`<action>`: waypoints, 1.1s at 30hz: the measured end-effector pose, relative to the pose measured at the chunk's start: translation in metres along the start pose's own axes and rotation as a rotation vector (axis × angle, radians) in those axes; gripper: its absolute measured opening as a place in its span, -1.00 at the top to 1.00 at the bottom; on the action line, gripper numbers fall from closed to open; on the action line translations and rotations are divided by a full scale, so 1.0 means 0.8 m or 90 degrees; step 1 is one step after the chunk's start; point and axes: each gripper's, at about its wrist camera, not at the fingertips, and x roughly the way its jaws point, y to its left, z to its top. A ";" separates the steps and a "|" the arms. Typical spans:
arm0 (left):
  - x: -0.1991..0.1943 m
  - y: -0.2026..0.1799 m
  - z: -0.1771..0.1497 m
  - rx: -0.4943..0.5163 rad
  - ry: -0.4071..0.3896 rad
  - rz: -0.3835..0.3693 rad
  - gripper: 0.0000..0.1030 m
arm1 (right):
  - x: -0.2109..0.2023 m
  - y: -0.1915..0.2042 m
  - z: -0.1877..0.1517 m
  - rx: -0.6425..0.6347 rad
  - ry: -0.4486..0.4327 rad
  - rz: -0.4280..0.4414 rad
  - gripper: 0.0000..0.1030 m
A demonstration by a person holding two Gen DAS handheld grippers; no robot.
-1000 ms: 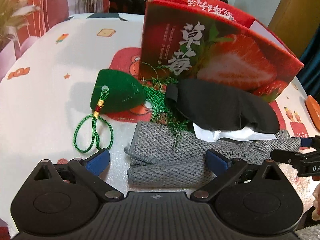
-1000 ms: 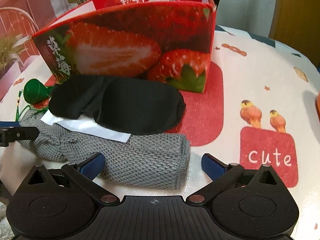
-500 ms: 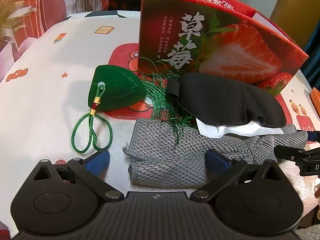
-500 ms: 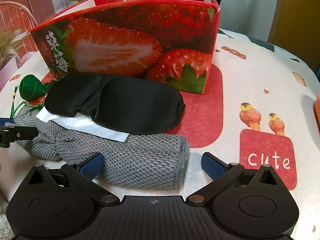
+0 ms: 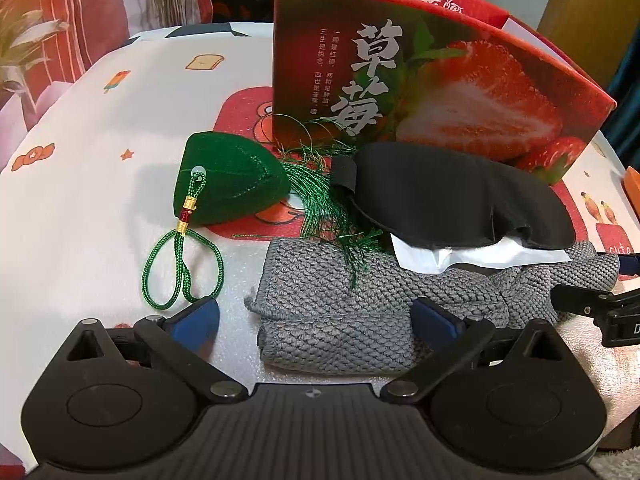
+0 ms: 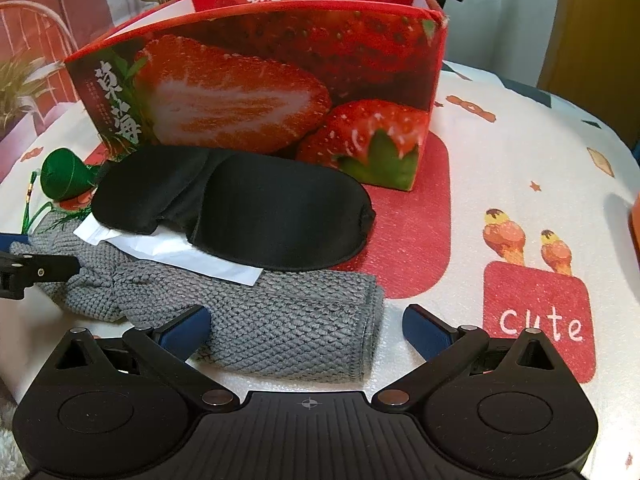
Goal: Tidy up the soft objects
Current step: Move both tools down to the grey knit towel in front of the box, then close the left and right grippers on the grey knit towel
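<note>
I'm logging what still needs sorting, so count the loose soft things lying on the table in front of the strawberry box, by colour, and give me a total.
Black: 1, the sleep mask
Grey: 1, the knitted cloth
Green: 1, the tasselled pouch
White: 1, the flat packet partly under the mask
Total: 4, all outside the strawberry box.

Coarse knitted grey cloth (image 5: 344,304)
</note>
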 end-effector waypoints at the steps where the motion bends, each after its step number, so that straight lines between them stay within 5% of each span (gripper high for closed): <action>1: 0.000 -0.001 0.000 0.001 0.000 0.000 -1.00 | -0.001 0.001 0.000 -0.003 -0.002 0.004 -0.87; 12: -0.001 0.001 0.000 0.000 -0.001 -0.002 -1.00 | -0.014 0.013 0.004 -0.038 -0.002 0.070 0.16; 16: -0.002 0.006 0.001 -0.011 -0.002 -0.017 -0.96 | -0.014 0.014 0.005 -0.039 -0.002 0.072 0.18; 23: -0.012 0.020 0.003 -0.059 -0.016 -0.078 -0.49 | -0.015 0.011 0.003 -0.031 -0.003 0.079 0.19; 30: -0.013 0.015 0.003 -0.059 -0.019 -0.079 -0.43 | -0.016 0.010 0.003 -0.027 -0.005 0.082 0.19; 33: -0.013 0.012 0.002 -0.051 -0.019 -0.076 -0.13 | -0.016 0.009 0.003 -0.025 -0.004 0.083 0.19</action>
